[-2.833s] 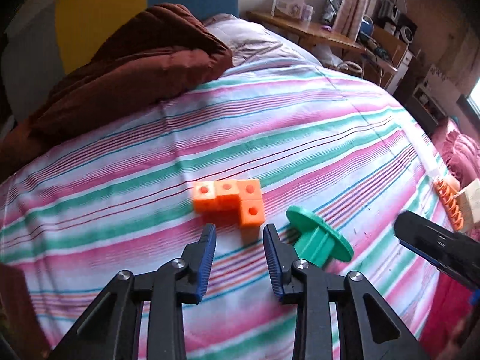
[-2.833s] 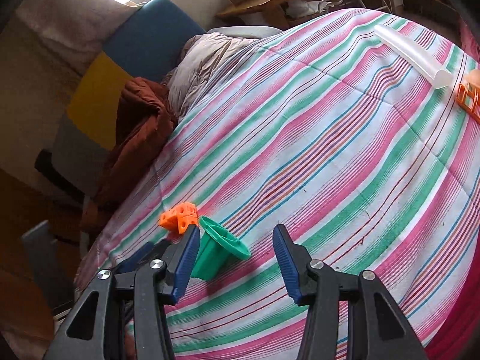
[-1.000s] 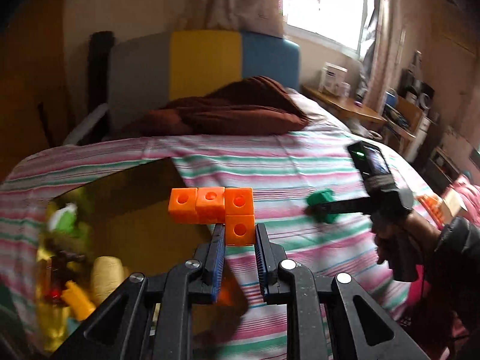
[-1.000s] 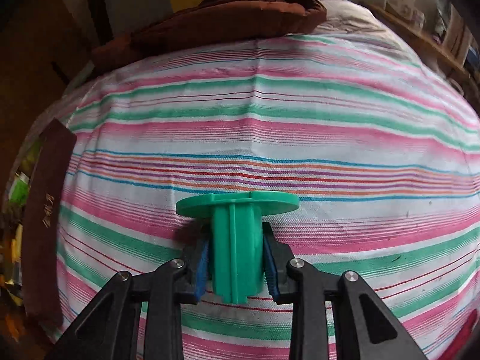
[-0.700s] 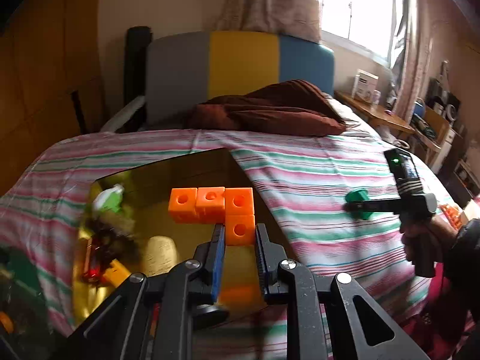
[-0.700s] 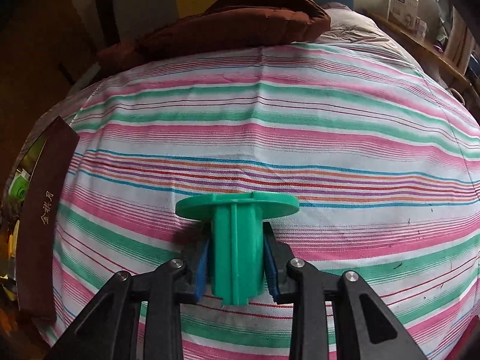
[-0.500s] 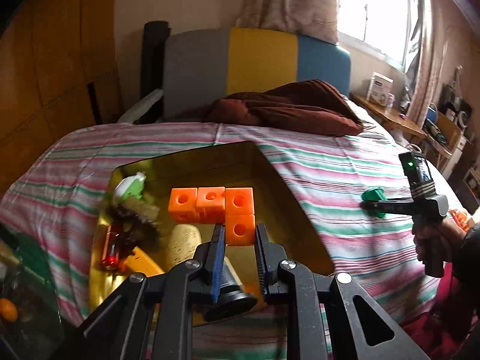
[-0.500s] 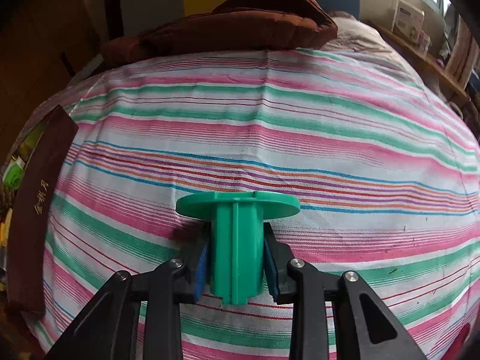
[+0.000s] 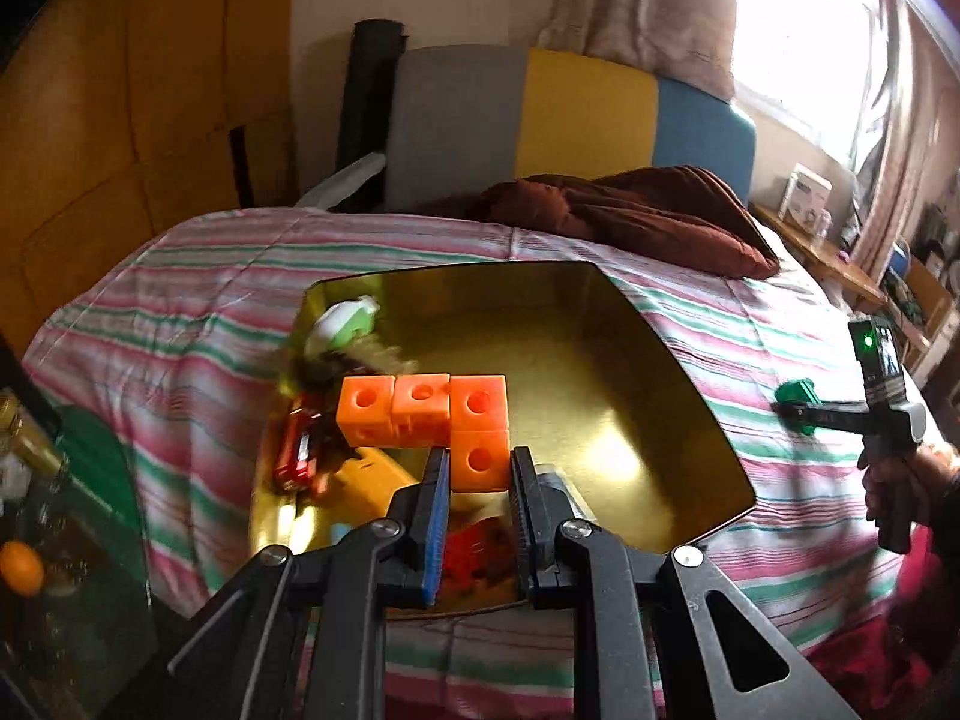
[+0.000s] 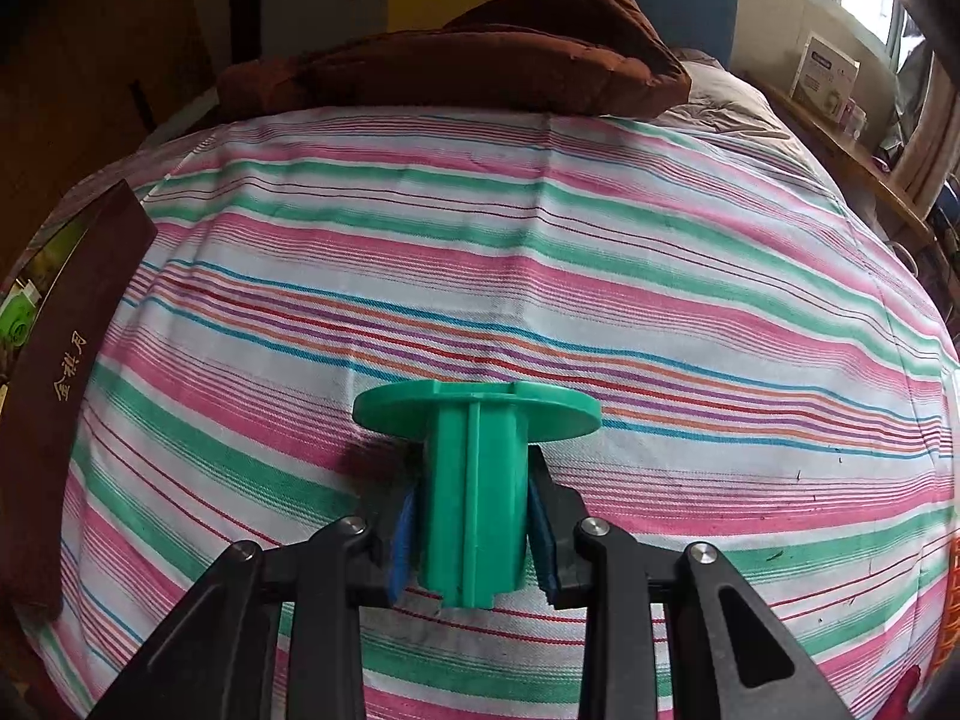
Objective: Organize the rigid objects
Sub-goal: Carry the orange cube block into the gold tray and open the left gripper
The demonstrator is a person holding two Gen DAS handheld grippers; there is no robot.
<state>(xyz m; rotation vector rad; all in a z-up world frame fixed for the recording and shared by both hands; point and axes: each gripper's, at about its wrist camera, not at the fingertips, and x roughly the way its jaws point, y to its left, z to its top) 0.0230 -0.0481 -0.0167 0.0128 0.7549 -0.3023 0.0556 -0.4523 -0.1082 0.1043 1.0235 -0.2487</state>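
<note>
- Currently, your left wrist view: your left gripper (image 9: 479, 483) is clamped on the lowest cube of an L-shaped orange plastic block piece (image 9: 444, 420), held in the air over a gold-lined open box (image 9: 630, 372) on the striped pink, green and white bedspread (image 9: 180, 312).
- Box contents, same view: a red toy car (image 9: 297, 450), a green-and-white toy (image 9: 342, 324), a yellow plastic piece (image 9: 366, 480); all blurred.
- Far right, same view: your right gripper (image 9: 798, 407), in your hand (image 9: 900, 480), pinches something green.
- Right wrist view: your right gripper (image 10: 474, 519) is closed narrowly on the ribbed stem of a green plastic flanged spool (image 10: 474, 468), flange away from the camera, above the bedspread (image 10: 600, 252).
- Left edge, same view: a dark brown box wall (image 10: 66, 360) with gold characters.
- Background: a rumpled brown blanket (image 10: 468, 54).
</note>
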